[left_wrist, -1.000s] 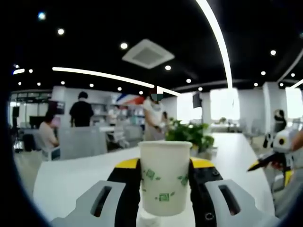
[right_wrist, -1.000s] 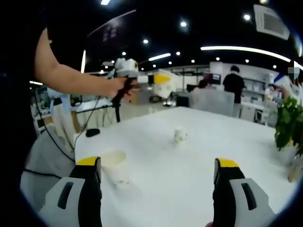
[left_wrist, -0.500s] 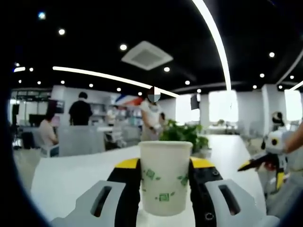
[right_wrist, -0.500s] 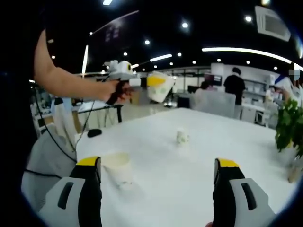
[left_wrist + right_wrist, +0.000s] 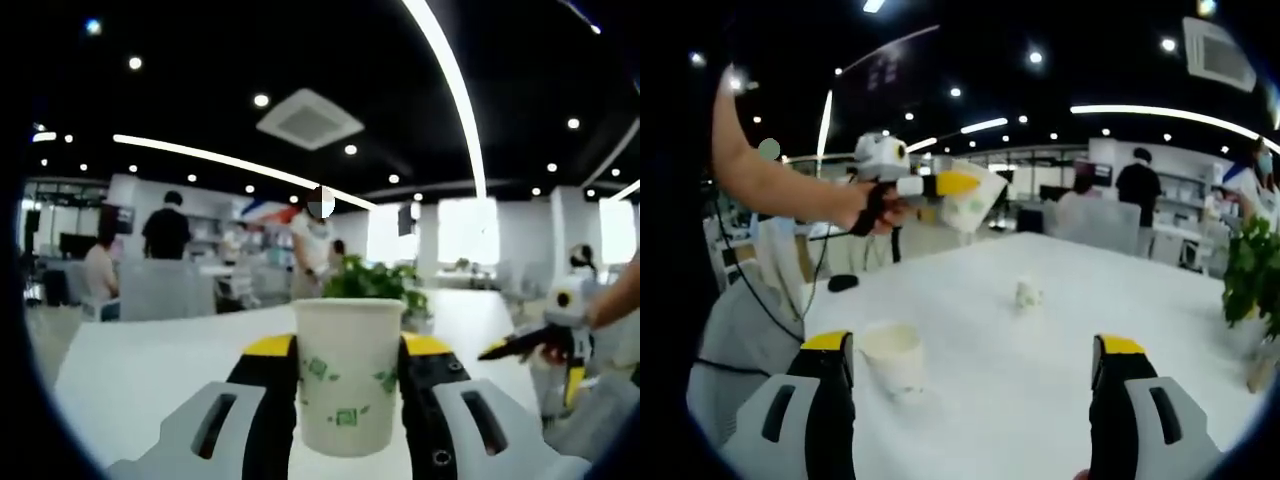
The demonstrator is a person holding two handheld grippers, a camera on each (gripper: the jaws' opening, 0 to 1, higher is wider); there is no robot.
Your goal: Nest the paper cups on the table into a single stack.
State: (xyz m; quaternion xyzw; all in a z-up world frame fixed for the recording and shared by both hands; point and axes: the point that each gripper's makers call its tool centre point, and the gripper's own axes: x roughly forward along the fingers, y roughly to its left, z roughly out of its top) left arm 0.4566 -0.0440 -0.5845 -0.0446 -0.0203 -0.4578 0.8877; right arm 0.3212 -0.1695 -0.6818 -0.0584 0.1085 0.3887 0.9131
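in the left gripper view, your left tool [image 5: 349,362] is clamped on a white paper cup [image 5: 348,372] with small green marks. the cup stands upright between the two yellow-tipped jaws, both pressing its sides, and its open rim points up; you cannot see inside it from this angle. behind it runs the white tabletop [image 5: 150,365], and a leafy potted plant [image 5: 375,285] sits at the far end of that tabletop. at the right edge of this view your right tool [image 5: 545,335] comes in, held in a hand, with its yellow-tipped jaws pointing left. people stand and sit in the office behind, well apart from the tabletop.

in the right gripper view, your right tool's [image 5: 975,370] two jaws rise well apart with nothing between them, so it is open. a second paper cup [image 5: 892,358] stands upright on the tabletop [image 5: 1090,300] just beside the left jaw, mouth up, and its inside looks empty. farther out, near the middle of the tabletop, there is a small white object [image 5: 1027,294], too small and blurred to tell what it is. a small dark object [image 5: 841,282] lies near the tabletop's left edge. above the tabletop, at the left, your hand [image 5: 872,205] holds the left tool [image 5: 958,190] with the held cup [image 5: 972,203] tilted, raised well above the surface. the plant's [image 5: 1250,275] leaves show at the right edge.
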